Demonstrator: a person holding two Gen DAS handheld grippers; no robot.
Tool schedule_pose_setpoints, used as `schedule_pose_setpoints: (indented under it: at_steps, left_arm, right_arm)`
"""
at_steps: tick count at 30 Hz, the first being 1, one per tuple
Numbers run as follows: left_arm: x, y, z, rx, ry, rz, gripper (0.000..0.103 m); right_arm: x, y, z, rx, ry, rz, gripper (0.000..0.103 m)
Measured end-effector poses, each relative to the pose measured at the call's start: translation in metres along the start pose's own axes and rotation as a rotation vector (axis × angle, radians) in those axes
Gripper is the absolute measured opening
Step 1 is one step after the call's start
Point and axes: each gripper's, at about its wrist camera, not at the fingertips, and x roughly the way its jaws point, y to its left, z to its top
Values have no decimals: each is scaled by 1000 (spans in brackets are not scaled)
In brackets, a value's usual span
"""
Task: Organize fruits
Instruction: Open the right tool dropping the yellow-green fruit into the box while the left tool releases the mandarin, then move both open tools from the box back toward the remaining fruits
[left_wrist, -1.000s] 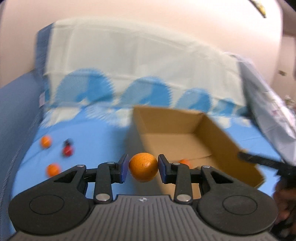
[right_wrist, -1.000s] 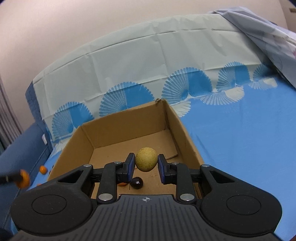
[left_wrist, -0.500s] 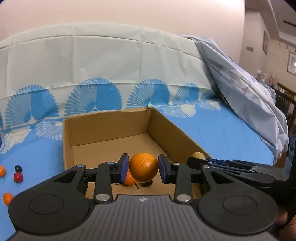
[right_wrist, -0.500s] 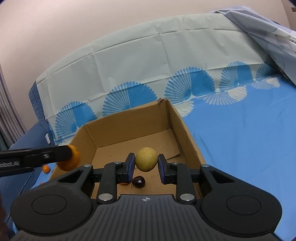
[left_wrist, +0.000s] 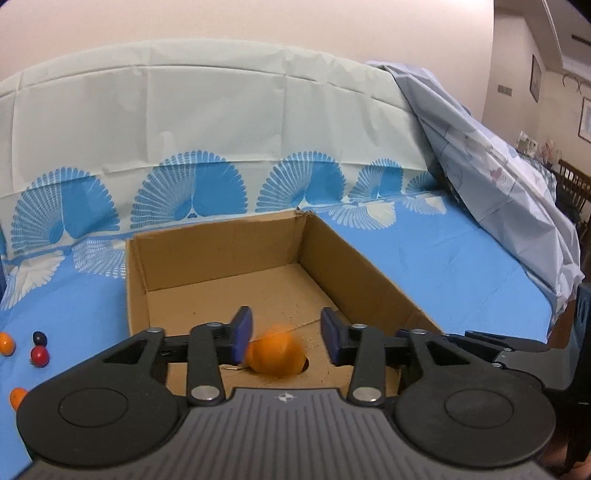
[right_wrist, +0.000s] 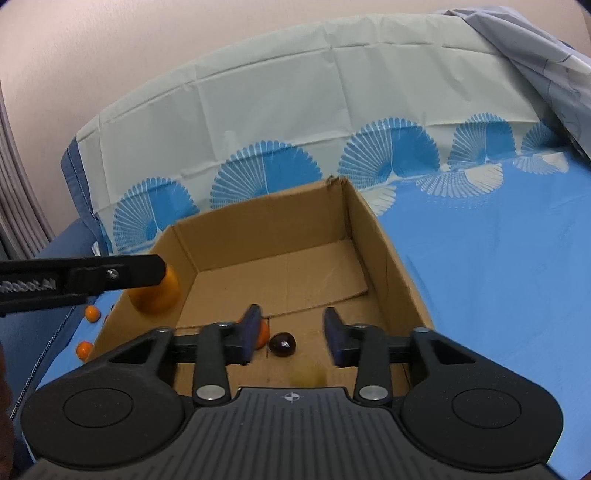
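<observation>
Presently the left gripper has its jaws opening, pads clear of the orange, which shows blurred just below and between them, over the near end of the cardboard box. Likewise the right gripper has its jaws opening with nothing pressed between the pads; a blurred yellowish fruit sits low between them, above the box floor near the front edge. On that floor, by the near wall, lie a dark round fruit and, just beside it, a small orange fruit partly hidden behind the right gripper's left finger. The box stands on a blue patterned cloth. Outside the box, toward the cloth's left edge, lie loose small fruits: orange ones, a red one and a dark one
</observation>
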Motion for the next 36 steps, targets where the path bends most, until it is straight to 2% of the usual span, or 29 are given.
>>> schedule_pose_setpoints:
  at_steps: [7,9,11,16,19,23,25,27,29,33,36]
  left_arm:
    - [-32,41,-13,-25,-67,45,52]
    - [-43,58,-20,-39,-89,54,47]
    - [-53,76,-28,-53,-105,72,32]
    - [-74,127,-42,-83,-154,134,29]
    - [-81,155,-52,-49,-183,195,29]
    - [-80,190,-73,-29,-185,273,29]
    - [-78,204,-92,-30,-176,304,29]
    - [-73,216,-103,-76,-112,330,25]
    - [-79,221,-103,-112,-148,319,25]
    - [-80,226,-104,-125,-136,294,25]
    - [-82,237,-105,-184,-128,284,25]
  right_arm:
    - [2,5,-2,-22,13,-11,47]
    - [2,7,-2,-34,16,-19,47]
    - [1,9,-2,-38,15,-29,47]
    - [-4,13,-4,-47,5,-61,47]
    - [-7,19,-6,-71,1,-85,47]
    - [-16,31,-10,-127,-45,-137,47]
    - [-22,36,-13,-146,-83,-172,40]
    - [-25,39,-15,-153,-113,-202,35]
    - [-25,42,-16,-158,-129,-228,33]
    - [-26,51,-18,-177,-167,-264,31]
    - [-28,65,-20,-190,-182,-263,31]
